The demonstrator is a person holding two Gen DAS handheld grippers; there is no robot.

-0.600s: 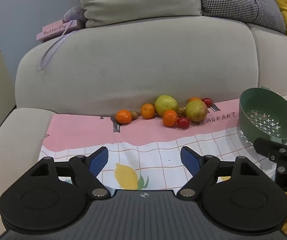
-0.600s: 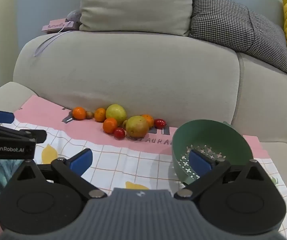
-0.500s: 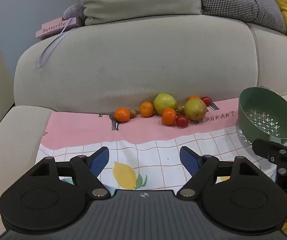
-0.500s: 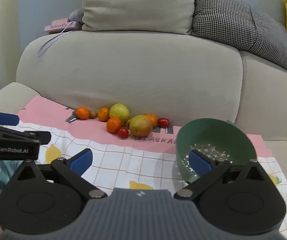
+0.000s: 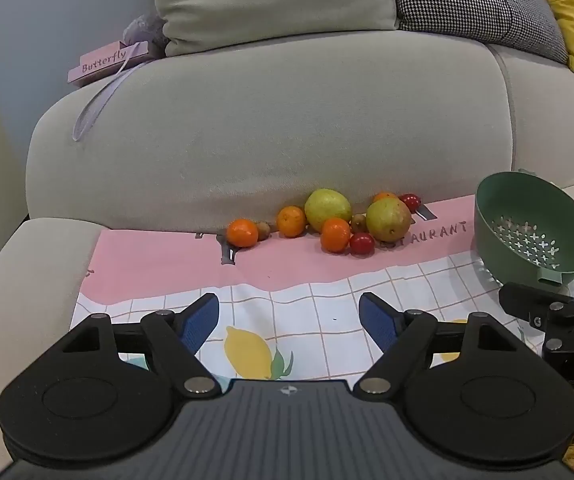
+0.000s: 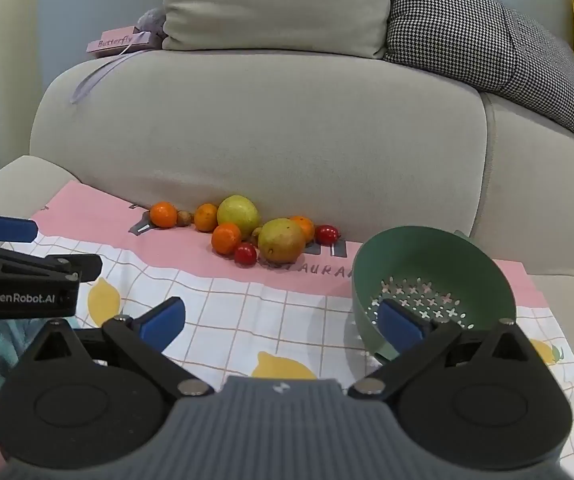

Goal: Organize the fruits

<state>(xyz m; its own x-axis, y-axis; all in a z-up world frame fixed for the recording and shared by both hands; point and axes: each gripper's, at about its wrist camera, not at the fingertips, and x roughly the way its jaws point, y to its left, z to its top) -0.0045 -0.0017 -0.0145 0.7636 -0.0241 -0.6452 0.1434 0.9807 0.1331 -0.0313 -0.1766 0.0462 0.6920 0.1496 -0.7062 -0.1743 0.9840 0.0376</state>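
Fruits (image 5: 327,224), orange, yellow-green and red, cluster along your cloth's (image 5: 159,256) back edge; your left gripper (image 5: 289,322) gapes empty. Right view: right gripper (image 6: 283,320) wide, empty, colander (image 6: 487,280) tilted right.

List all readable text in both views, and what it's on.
"Butterfly": pink box on the sofa back.
"GenRobot.AI": side of the left gripper, seen from the right wrist.
"AURANT": cloth, first letters hidden by fruit.
"D": side of the right gripper, rest cut off.
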